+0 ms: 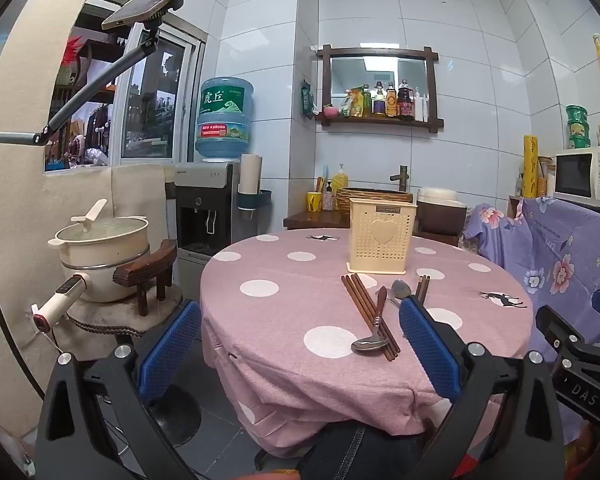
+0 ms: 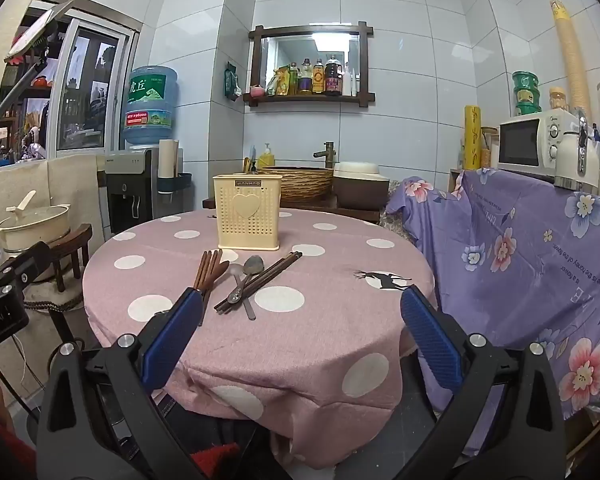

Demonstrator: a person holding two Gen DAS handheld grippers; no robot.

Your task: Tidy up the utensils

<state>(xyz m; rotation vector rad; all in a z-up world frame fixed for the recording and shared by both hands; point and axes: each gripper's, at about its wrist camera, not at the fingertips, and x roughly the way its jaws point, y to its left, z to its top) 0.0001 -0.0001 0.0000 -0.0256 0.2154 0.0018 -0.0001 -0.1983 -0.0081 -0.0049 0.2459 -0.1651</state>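
Both grippers apart, nothing between the blue ribbed pads. Left gripper [image 1: 300,344] and right gripper [image 2: 300,328] hang at the near edge of the table [image 2: 324,344], short of the utensils.

Landmark: the holder [image 2: 247,212], one, cream plastic, boxy, perforated walls, raised heart on the front, upright at the far side of the table.

Count, left to right, all lying flat on the cloth in front of the holder:
- chopsticks A [image 2: 209,270]: brown wood bundle, front-left of the holder. Looks like four sticks in the left view [image 1: 370,316], can't confirm.
- brown spoon [image 1: 381,300]: one, wooden handle, steel bowl, lying across bundle A.
- steel spoons: two in the right view, crossed, one [image 2: 245,278] with a wide bowl, the other [image 2: 242,288] slimmer.
- chopsticks B [image 2: 260,282]: dark bundle, front-right of the holder, angled, touching the steel spoons. Stick count unclear.

View differences:
- Left view: the brown spoon's full length shows; bundle B and the steel spoons mostly hidden behind its right pad. Right gripper's black body at the right edge.
- Right view: bundle B and both steel spoons are clear; the brown spoon mostly hidden behind its left pad. Left gripper's body at the left edge.

Table round, pink cloth with white dots and two black deer prints. Left of it, lidded cream pot [image 1: 100,240] on a stool.
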